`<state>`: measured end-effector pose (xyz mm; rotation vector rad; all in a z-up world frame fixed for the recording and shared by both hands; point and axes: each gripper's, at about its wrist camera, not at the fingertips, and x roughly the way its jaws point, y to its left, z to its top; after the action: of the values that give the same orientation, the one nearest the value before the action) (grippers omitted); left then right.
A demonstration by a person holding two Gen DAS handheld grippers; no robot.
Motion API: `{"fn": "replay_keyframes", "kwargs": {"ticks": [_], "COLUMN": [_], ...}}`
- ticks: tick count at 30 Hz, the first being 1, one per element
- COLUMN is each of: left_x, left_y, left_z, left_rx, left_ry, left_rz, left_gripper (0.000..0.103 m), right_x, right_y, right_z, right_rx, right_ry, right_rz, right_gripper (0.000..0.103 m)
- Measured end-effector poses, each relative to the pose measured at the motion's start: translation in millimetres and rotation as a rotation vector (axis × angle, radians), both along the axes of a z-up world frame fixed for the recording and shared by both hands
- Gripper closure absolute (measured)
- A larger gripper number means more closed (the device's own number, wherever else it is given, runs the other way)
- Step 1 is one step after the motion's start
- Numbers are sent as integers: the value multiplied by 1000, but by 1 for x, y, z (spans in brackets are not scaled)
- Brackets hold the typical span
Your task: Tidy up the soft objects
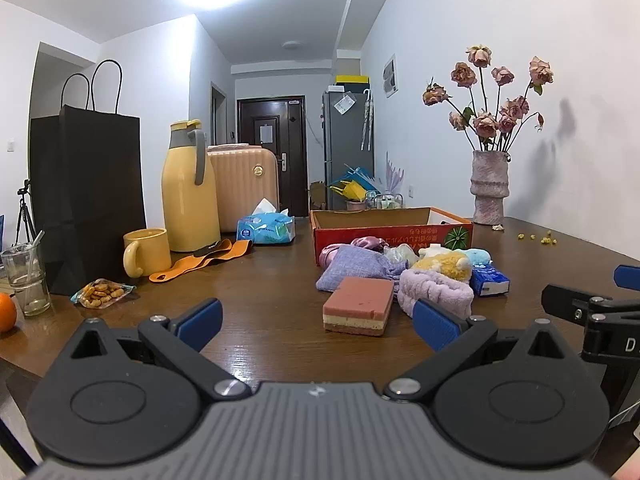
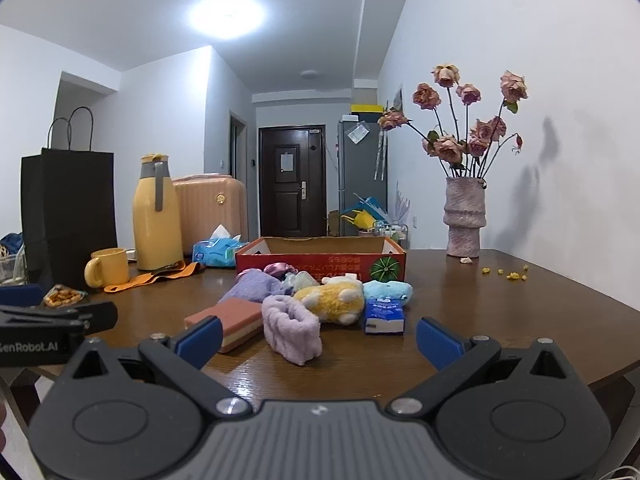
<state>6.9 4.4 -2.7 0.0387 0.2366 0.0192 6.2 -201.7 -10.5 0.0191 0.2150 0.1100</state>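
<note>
A pile of soft things lies on the brown table in front of a red cardboard box: a layered pink sponge, a lilac towel roll, a purple pouch, a yellow plush toy, a light-blue plush and a blue tissue pack. My left gripper is open and empty, just short of the sponge. My right gripper is open and empty, just short of the towel roll.
At the left stand a yellow thermos, a yellow mug, a black paper bag, a snack packet, a glass, an orange strap and a blue wipes pack. A vase of dried roses stands back right.
</note>
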Motion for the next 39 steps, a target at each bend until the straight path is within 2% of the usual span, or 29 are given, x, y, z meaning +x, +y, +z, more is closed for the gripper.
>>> {"fn": "replay_keyframes", "kwargs": {"ticks": [39], "left_x": [0], "left_y": [-4], "left_z": [-1], "left_rx": [2], "left_ry": [5], "left_rz": [-7], "left_gripper": [0], "right_x": [-2], "right_y": [2], "right_z": [-1], "right_rx": [1], "right_ry": [-4], "right_rz": [13], "right_gripper": [0]}}
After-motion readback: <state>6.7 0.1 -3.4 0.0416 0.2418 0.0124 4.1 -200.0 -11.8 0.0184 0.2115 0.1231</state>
